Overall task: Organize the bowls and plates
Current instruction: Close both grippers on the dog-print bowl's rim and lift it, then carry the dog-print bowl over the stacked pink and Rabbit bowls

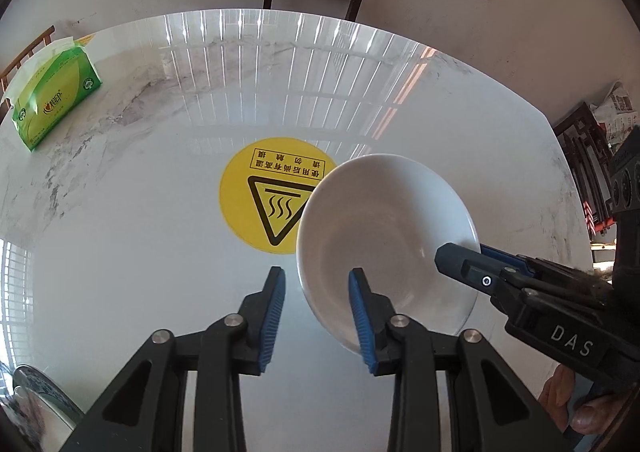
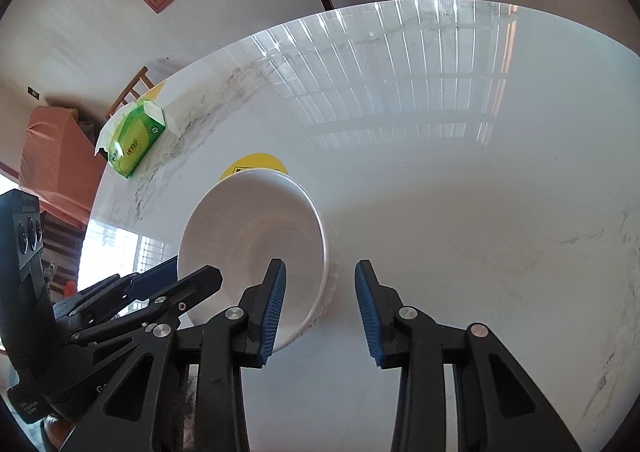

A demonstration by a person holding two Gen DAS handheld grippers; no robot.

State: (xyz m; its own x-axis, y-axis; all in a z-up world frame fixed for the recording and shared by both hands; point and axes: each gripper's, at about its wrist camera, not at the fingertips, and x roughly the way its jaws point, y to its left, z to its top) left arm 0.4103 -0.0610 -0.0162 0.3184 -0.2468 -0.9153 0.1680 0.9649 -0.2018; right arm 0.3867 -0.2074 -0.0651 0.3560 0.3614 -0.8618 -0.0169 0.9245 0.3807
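Marble table (image 1: 120,232): left hand-held gripper (image 1: 317,271) and right hand-held gripper (image 2: 319,262), both apart, straddle white bowl (image 1: 380,219) rim.

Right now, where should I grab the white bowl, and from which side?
Take the bowl by its thin rim, one finger inside and one outside; it looks too wide to span whole. The left gripper straddles the rim on its side with jaws open, so closing there probably works. The right gripper, also open, straddles the opposite side.
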